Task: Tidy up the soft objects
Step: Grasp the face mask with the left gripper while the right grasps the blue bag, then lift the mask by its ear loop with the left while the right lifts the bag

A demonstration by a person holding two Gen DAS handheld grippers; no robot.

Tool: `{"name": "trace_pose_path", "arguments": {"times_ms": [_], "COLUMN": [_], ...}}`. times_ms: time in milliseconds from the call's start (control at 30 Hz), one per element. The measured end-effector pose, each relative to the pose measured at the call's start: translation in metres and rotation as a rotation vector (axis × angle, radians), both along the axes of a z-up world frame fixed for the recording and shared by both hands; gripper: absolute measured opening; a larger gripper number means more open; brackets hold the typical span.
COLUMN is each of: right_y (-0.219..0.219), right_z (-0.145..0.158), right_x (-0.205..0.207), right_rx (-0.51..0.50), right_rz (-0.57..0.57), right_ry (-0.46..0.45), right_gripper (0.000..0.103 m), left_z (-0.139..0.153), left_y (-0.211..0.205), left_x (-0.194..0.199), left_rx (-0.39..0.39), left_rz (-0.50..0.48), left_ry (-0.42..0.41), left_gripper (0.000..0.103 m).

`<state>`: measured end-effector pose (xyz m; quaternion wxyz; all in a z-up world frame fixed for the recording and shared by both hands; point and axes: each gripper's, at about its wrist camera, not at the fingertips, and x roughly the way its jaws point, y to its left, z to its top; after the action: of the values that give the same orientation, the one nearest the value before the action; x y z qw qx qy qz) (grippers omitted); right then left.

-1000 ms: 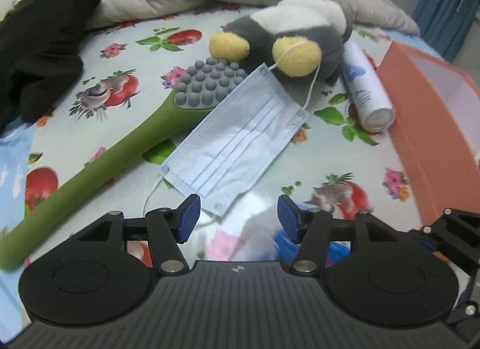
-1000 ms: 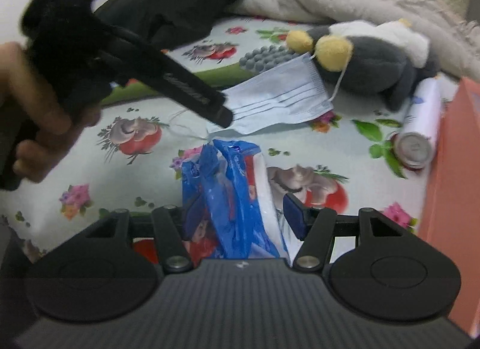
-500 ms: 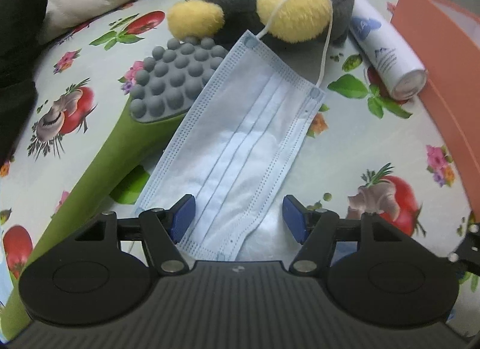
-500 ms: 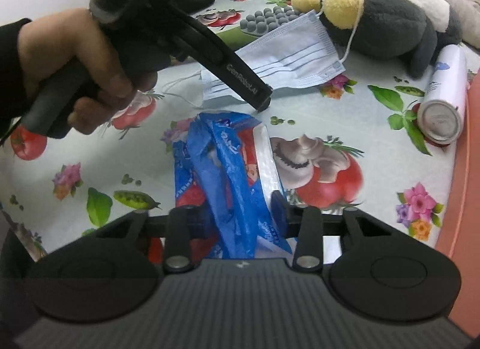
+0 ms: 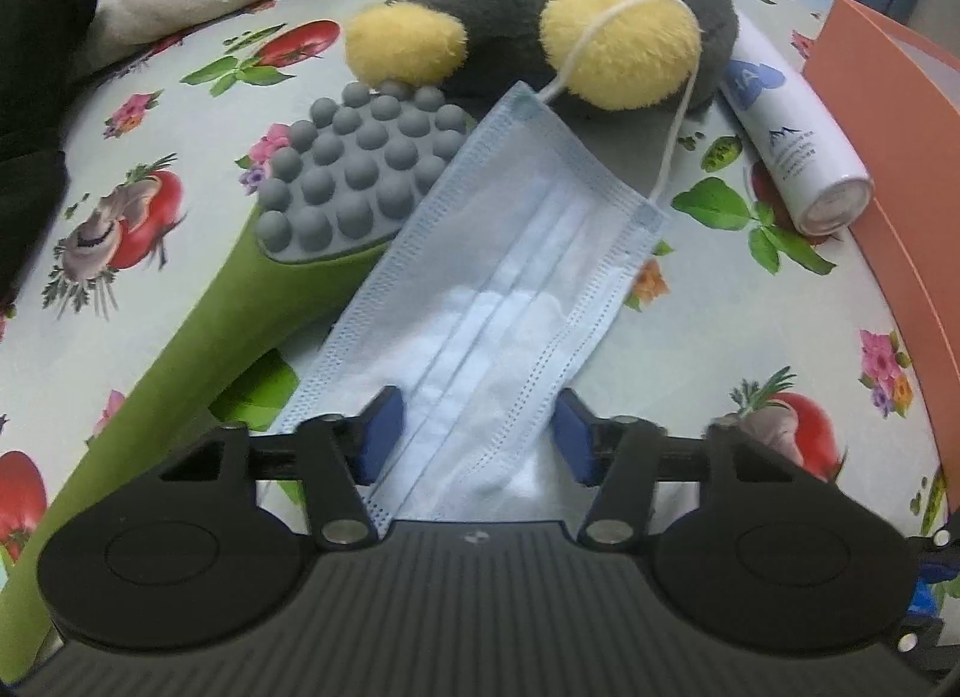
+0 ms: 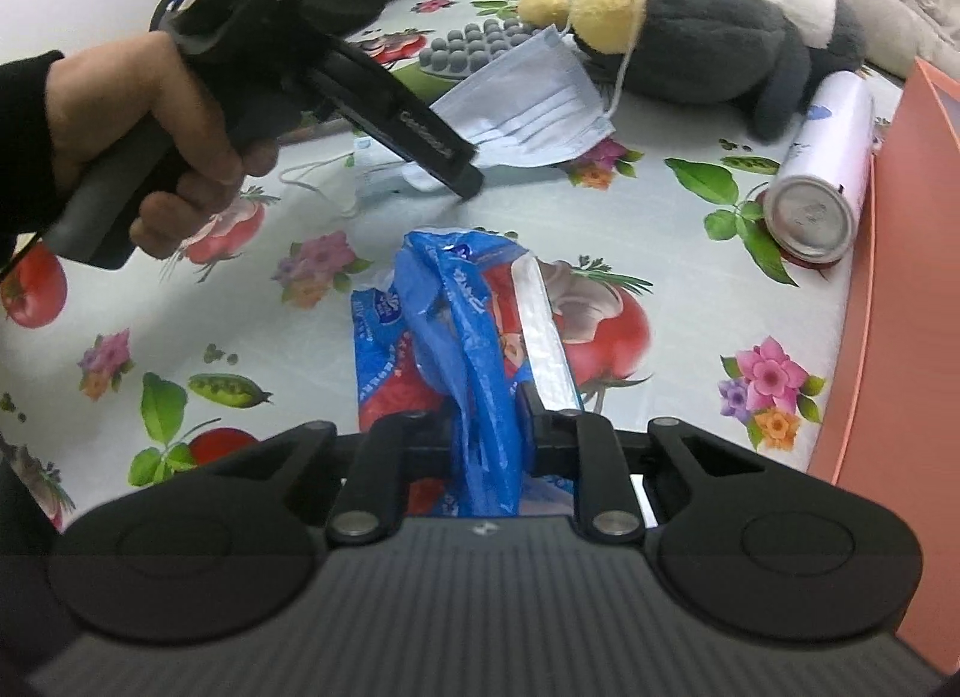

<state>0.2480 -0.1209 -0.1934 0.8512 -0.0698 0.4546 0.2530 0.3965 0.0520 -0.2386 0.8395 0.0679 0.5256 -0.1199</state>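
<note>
Left gripper jaws apart, straddling the near end of the face mask at centre frame. Right gripper jaws clamped on the blue wrapper, bottom centre. Risk: mask's ear loop is draped over the plush toy's yellow foot, upper middle, so a lift could snag & tug it; mask also overlaps the massager, which may shift.
</note>
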Motion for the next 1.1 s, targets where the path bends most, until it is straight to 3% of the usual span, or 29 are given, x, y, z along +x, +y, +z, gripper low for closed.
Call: {"name": "trace_pose_path", "arguments": {"times_ms": [67, 133, 233, 767, 1100], "right_y": [-0.001, -0.002, -0.004, -0.022, -0.038], "right_z": [0.001, 0.001, 0.001, 0.028, 0.067], "right_x": [0.000, 0.000, 0.000, -0.036, -0.070], "right_rx": [0.004, 0.004, -0.001, 0.024, 0.051], "right_rz": [-0.014, -0.035, -0.066, -0.151, -0.215], "right_ry": [0.001, 0.000, -0.005, -0.030, -0.115], "right_gripper": [0.018, 0.016, 0.014, 0.011, 0.011], "left_z": [0.001, 0.002, 0.005, 0.057, 0.096], "left_y": [0.002, 0.004, 0.011, 0.002, -0.006], "left_x": [0.000, 0.001, 0.000, -0.081, -0.148], "left_rx": [0.012, 0.016, -0.010, -0.101, -0.176], "left_rz": [0.011, 0.027, 0.062, 0.161, 0.224], "left_ry": [-0.011, -0.014, -0.003, -0.068, -0.116], "left_gripper": [0.037, 0.013, 0.005, 0.003, 0.003]}}
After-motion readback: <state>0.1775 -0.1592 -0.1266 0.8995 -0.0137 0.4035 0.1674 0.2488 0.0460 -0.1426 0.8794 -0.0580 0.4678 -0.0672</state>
